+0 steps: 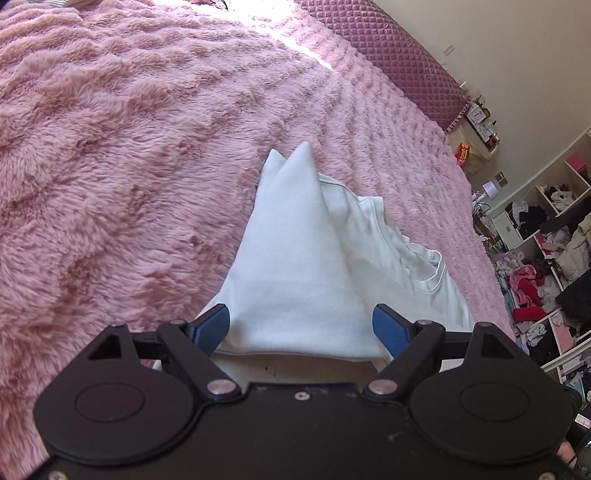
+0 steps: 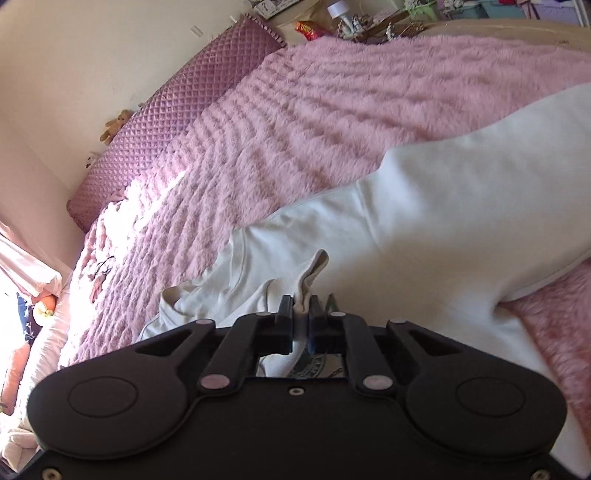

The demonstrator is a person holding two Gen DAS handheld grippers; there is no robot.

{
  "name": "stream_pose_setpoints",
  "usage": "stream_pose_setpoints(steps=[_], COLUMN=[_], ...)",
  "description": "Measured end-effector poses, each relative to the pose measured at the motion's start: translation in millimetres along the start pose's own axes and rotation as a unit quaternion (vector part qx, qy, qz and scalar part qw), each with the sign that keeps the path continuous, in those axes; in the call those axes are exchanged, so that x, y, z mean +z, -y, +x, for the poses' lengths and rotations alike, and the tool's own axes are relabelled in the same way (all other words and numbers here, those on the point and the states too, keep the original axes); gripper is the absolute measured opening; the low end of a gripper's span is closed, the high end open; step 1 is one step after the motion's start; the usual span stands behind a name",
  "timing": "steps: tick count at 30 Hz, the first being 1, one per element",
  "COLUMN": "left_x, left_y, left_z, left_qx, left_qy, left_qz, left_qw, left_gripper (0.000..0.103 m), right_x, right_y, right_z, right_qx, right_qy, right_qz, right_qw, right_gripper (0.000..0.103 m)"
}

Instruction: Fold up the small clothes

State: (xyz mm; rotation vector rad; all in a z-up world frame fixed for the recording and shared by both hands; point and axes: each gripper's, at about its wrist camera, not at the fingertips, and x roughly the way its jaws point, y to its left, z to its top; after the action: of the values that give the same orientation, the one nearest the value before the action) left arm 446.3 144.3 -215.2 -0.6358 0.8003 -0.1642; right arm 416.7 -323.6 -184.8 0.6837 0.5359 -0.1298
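Note:
A white shirt (image 1: 295,258) lies on a fluffy pink blanket (image 1: 129,147), partly folded over itself, with its neck opening to the right. My left gripper (image 1: 301,317) is open, its blue fingers (image 1: 212,326) spread on either side of the folded white cloth, which lies between them. In the right wrist view the same white shirt (image 2: 424,229) stretches across the blanket (image 2: 314,110). My right gripper (image 2: 303,308) is shut on a pinched fold of the shirt near its neck opening.
A purple quilted headboard (image 1: 388,48) runs along the bed's far edge; it also shows in the right wrist view (image 2: 177,122). Shelves stuffed with clothes (image 1: 546,258) stand past the bed's right edge. A cluttered bedside table (image 2: 351,18) sits beyond the bed.

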Motion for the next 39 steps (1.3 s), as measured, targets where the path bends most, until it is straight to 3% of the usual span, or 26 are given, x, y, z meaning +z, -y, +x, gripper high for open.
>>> stream_pose_setpoints(steps=[2,5,7,10,12,14,17,20,21,22,24,25,28,33,36,39], left_x=[-3,-9,-10,-3,2,5,0,-8,-9,-9,-9,-9,-14,-26,-30,-31], left_y=[0,9,12,18,24,30,30,34,38,43,51,55,66,78,82,83], left_z=[5,12,11,5,4,12,35,49,49,47,41,36,26,18,20,23], left_qx=[0.004,0.025,0.026,-0.008,-0.016,-0.005,0.032,0.05,0.056,0.06,0.044,0.032,0.023,0.017,0.026,0.035], left_qy=[-0.008,-0.023,-0.022,-0.015,-0.004,-0.003,-0.032,-0.047,-0.048,-0.049,-0.049,-0.049,-0.045,-0.05,-0.057,-0.066], left_qz=[0.01,0.031,0.035,0.024,0.026,0.044,0.066,0.108,0.121,0.13,0.134,0.135,0.147,0.154,0.162,0.159], left_qw=[0.9999,0.9989,0.9988,0.9996,0.9995,0.999,0.9968,0.9918,0.9899,0.9885,0.9887,0.9891,0.9879,0.9866,0.9847,0.9844], left_gripper=[0.085,0.085,0.085,0.087,0.096,0.098,0.098,0.097,0.097,0.097,0.097,0.097,0.098,0.098,0.098,0.098], right_x=[4,0,-6,-12,-15,-17,-23,-22,-18,-12,-1,7,28,53,61,64], right_y=[14,46,56,45,38,32,37,50,57,64,85,99,151,238,275,300], right_z=[-4,13,18,7,-5,-10,2,10,2,-7,-39,-56,-85,-117,-123,-119], right_qx=[-0.015,-0.061,-0.062,-0.078,-0.079,-0.095,-0.119,-0.101,-0.08,-0.066,-0.046,-0.044,-0.082,-0.179,-0.187,-0.169], right_qy=[0.006,-0.028,-0.036,-0.009,0.013,0.021,-0.006,-0.028,-0.029,-0.028,0.004,0.031,0.082,0.157,0.179,0.199], right_qz=[-0.005,0.014,0.023,-0.009,-0.014,-0.023,-0.032,-0.04,-0.021,-0.005,0.038,0.055,0.09,0.156,0.219,0.265], right_qw=[1.0,0.998,0.997,0.997,0.997,0.995,0.992,0.994,0.996,0.997,0.998,0.997,0.989,0.959,0.941,0.928], right_gripper=[0.007,0.007,0.006,0.006,0.006,0.006,0.006,0.008,0.016,0.032,0.056,0.057,0.057,0.057,0.057,0.057])
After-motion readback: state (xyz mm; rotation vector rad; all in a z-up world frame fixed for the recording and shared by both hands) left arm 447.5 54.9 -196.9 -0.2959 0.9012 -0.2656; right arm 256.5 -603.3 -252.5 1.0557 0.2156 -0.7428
